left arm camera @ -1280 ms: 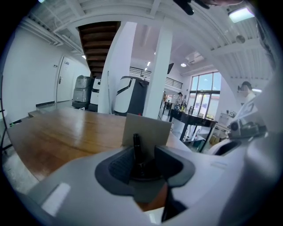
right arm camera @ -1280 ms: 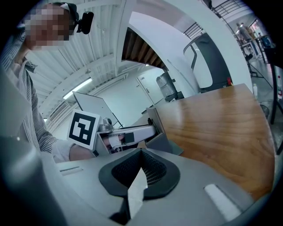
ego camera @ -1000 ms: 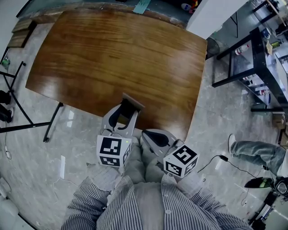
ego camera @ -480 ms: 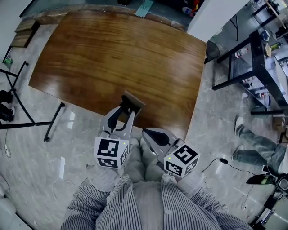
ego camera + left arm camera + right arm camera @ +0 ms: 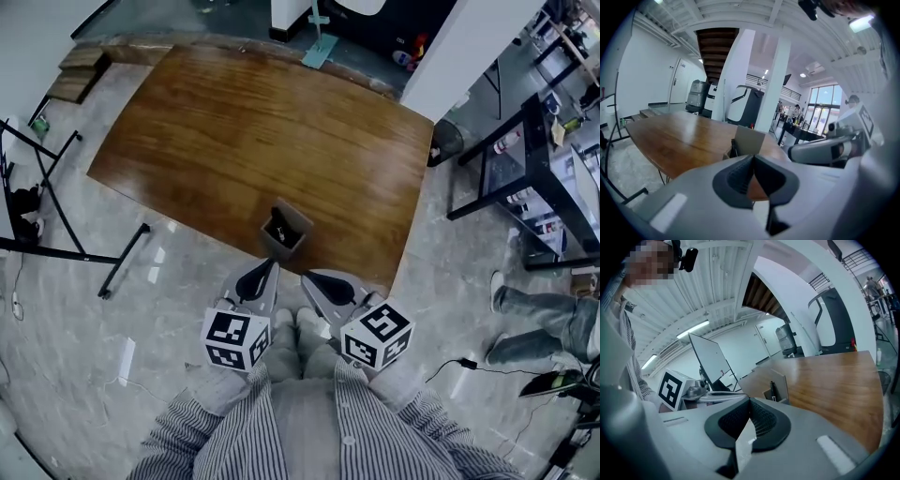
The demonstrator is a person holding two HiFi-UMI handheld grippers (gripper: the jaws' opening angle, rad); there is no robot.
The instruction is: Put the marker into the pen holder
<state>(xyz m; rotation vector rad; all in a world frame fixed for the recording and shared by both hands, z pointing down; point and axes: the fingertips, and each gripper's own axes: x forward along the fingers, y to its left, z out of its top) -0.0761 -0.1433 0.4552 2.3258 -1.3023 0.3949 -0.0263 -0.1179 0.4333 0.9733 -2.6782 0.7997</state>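
With the marker [image 5: 278, 231] standing in the pen holder [image 5: 284, 250] at the near edge of the counter [image 5: 234, 122], the left claw [image 5: 266, 267] and right claw [image 5: 307, 277] sit closed and empty, their job seemingly done.

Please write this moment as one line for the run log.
marker: inside pen holder | pen holder: upright on table, near edge | left gripper: jaws closing to shut, empty | right gripper: shut, empty

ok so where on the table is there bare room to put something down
Nearly all of the wooden table is bare: everything left of, right of and beyond the pen holder. The only taken spot is at the near edge, where the pen holder stands with the marker inside.
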